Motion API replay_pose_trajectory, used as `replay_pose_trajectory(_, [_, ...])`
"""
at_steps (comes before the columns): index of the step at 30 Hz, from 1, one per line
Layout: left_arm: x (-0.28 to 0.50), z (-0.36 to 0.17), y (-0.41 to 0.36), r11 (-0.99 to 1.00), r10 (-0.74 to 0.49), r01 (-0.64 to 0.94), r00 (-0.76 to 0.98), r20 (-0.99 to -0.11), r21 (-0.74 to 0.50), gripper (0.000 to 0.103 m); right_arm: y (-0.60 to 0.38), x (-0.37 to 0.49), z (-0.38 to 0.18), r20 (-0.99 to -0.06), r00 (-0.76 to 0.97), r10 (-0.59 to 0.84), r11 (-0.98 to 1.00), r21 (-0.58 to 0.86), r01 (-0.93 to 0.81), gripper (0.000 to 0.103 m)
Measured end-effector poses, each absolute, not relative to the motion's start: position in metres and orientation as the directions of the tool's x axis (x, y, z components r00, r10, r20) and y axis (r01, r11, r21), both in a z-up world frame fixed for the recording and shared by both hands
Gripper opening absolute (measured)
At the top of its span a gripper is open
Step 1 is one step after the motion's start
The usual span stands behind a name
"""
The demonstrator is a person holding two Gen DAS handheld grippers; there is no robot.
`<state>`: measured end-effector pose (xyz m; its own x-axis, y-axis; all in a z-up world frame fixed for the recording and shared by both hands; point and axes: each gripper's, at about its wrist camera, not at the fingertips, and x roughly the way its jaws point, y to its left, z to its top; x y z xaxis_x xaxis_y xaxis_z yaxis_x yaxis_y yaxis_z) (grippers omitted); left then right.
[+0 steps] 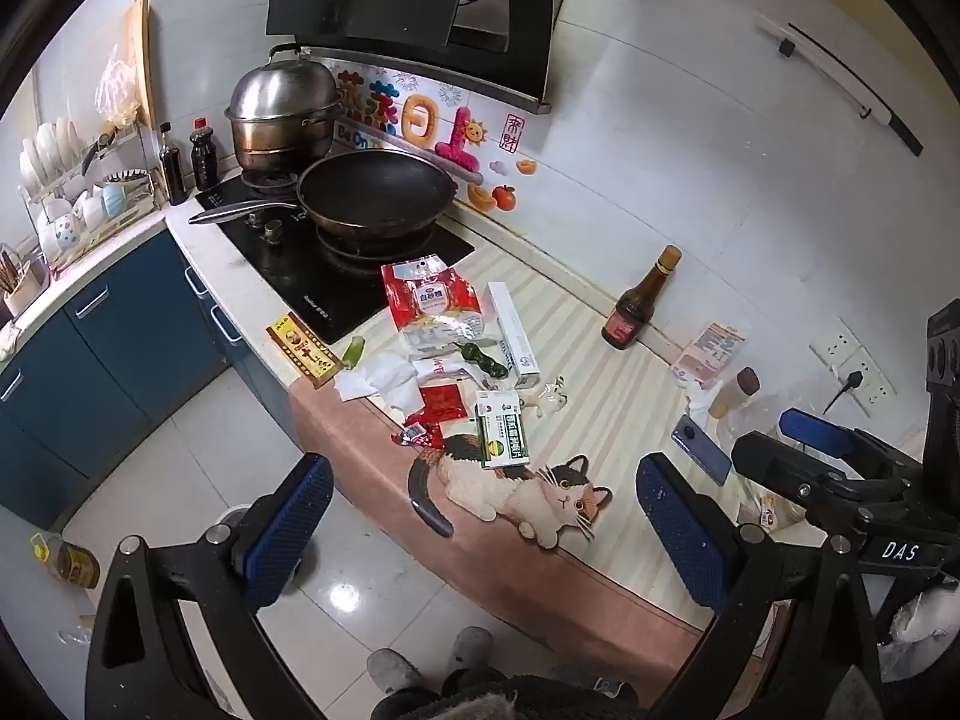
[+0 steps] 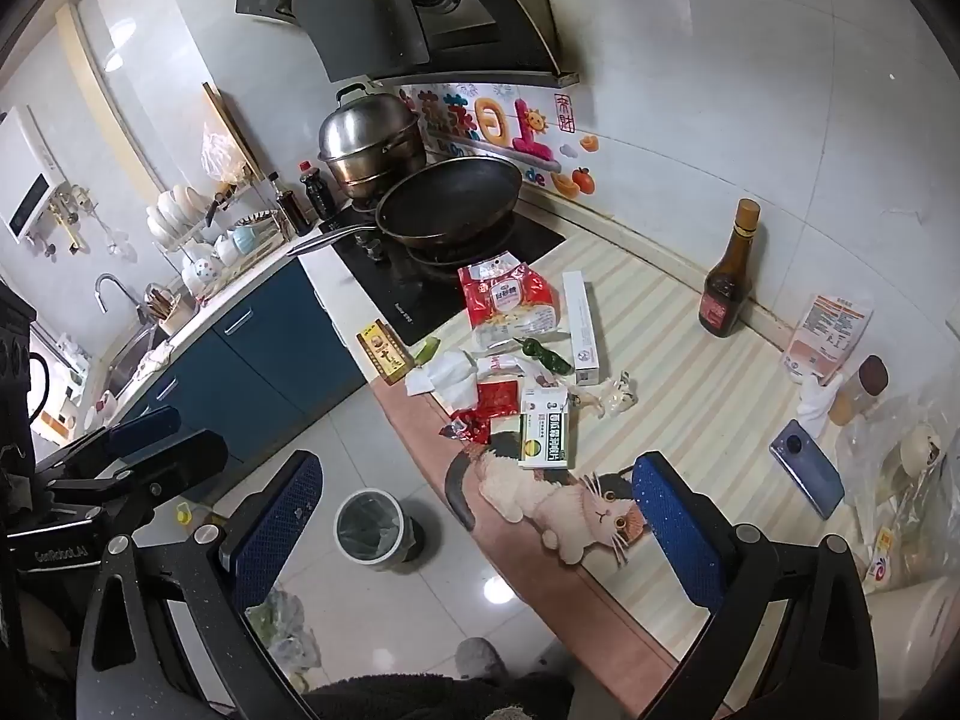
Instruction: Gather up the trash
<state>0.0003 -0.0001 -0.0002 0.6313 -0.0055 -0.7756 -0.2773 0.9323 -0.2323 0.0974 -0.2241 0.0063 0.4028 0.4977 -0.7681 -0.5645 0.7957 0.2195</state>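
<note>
Trash lies in a heap on the cat-print counter mat (image 1: pixel 600 396): a red-and-clear bag (image 1: pixel 429 306), a long white box (image 1: pixel 511 333), a green-and-white box (image 1: pixel 503 435), crumpled tissue (image 1: pixel 384 378), red wrappers (image 1: pixel 441 405), a green pepper (image 1: pixel 483 358) and a yellow box (image 1: pixel 302 349). The same heap shows in the right wrist view, with the green-and-white box (image 2: pixel 545 435) nearest. A lined trash bin (image 2: pixel 369 531) stands on the floor below the counter edge. My left gripper (image 1: pixel 483 525) is open and empty, held back above the counter edge. My right gripper (image 2: pixel 474 531) is open and empty beside it.
A wok (image 1: pixel 375 192) and steamer pot (image 1: pixel 282 114) sit on the hob behind the heap. A brown bottle (image 1: pixel 639 303), a phone (image 1: pixel 702 450), a pink packet (image 1: pixel 711 351) and plastic bags (image 2: pixel 900 480) are at the right. A dish rack (image 1: pixel 78 180) stands far left.
</note>
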Motion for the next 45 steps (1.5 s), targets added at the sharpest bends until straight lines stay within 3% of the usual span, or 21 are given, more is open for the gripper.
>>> replay_pose_trajectory(45, [-0.007,0.002,-0.015,0.927,-0.03,-0.27,0.641,-0.767,-0.261,0.103,-0.232,0.086,-0.001,-0.765,0.387,0.514,0.785,0.238,-0.572,0.103])
